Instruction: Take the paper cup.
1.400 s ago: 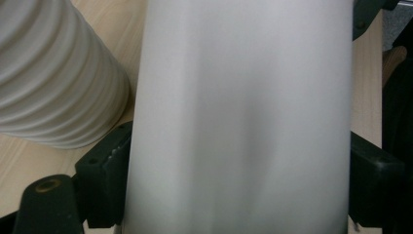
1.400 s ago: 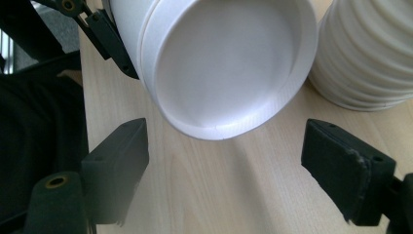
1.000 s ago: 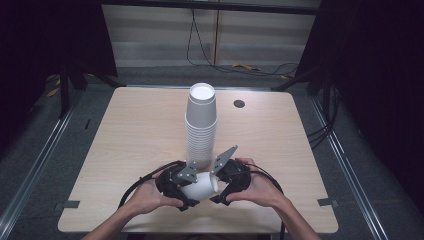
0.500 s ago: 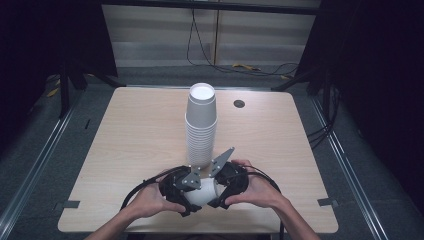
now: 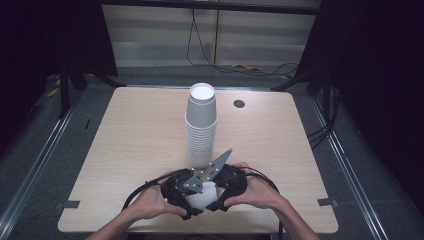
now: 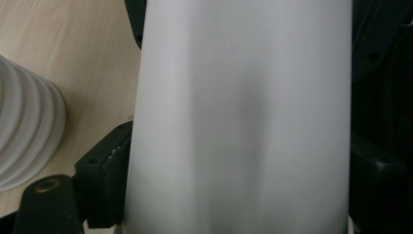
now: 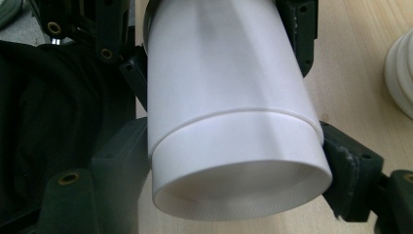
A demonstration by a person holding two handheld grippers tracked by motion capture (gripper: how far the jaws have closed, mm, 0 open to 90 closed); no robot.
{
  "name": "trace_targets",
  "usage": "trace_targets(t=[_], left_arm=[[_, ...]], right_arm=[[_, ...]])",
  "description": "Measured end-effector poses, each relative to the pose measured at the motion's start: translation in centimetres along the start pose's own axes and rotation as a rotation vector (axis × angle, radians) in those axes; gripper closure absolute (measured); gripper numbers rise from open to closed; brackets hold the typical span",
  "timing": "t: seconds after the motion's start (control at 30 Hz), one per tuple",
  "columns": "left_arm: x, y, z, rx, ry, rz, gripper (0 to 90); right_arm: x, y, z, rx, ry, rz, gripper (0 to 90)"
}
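Together, both grippers: pinching one white cup [image 5: 201,197].
Right gripper view: a seam [image 7: 229,117] where two nested cups join.
High view: cup stack [image 5: 201,125] upright behind.

Both forearms enter from the bottom edge of the high view and converge at the near table edge. The left hand [image 5: 152,200] holds the black two-jaw left gripper [image 5: 189,197]; the right hand [image 5: 252,190] holds the black two-jaw right gripper [image 5: 216,196]. The grippers face each other, nearly touching. Each pair of jaws is clamped on a white paper cup [image 7: 229,122] between them.
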State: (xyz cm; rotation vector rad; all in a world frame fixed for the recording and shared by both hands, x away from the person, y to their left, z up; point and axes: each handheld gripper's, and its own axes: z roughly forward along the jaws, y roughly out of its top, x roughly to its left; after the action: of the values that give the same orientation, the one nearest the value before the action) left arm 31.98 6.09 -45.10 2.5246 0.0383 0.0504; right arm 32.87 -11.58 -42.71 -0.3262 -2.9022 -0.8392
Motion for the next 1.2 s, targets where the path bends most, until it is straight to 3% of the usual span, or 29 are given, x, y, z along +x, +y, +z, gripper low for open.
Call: trace_targets(t=[0.23,0.43,0.57,0.67,1.2], left_arm=[[0.0,-0.09,0.02,-0.012,0.011,0.014,14.5],[0.13,-0.28,-0.1,-0.069,0.027,0.026,13.4],[0.18,-0.34,-0.21,-0.075,0.024,0.031,13.2],[0.18,-0.3,-0.39,-0.106,0.018,0.016,13.5],[0.0,-0.25,-0.95,-0.115,0.021,0.029,14.9]], right_arm=[[0.08,-0.02,-0.05,-0.002,-0.014,-0.008,23.3],[0.26,0.01,-0.28,-0.004,-0.03,-0.012,23.6],[0.28,0.01,-0.29,-0.001,-0.028,-0.01,23.7],[0.25,0.03,-0.16,0.006,-0.036,-0.017,23.8],[0.33,-0.05,-0.12,0.022,-0.031,-0.006,24.1]])
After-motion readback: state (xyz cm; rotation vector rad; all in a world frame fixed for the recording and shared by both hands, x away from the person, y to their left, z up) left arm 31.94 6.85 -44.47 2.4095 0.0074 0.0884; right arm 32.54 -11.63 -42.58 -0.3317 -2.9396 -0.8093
